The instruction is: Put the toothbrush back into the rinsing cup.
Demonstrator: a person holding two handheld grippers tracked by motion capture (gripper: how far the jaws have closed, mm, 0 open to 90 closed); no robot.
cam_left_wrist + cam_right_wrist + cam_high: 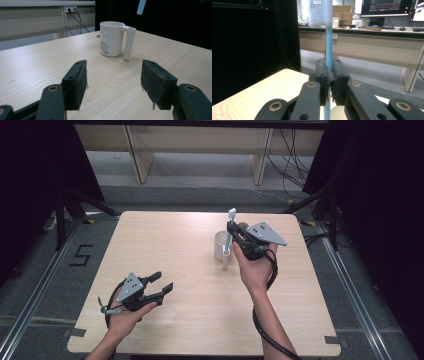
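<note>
High view | right gripper (pixel 231 231) fingers clenched on upright light-blue toothbrush (pixel 229 237) above white mug (pixel 220 246) | left gripper (pixel 161 283) fingers released, near counter (pixel 165 240)

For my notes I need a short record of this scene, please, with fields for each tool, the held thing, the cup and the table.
right tool: shut on the toothbrush
toothbrush: blue and white, upright, above the cup
cup: white, with handle, stands upright on the table
left tool: open, nothing between its jaws, faces the cup
table: light wood
</note>
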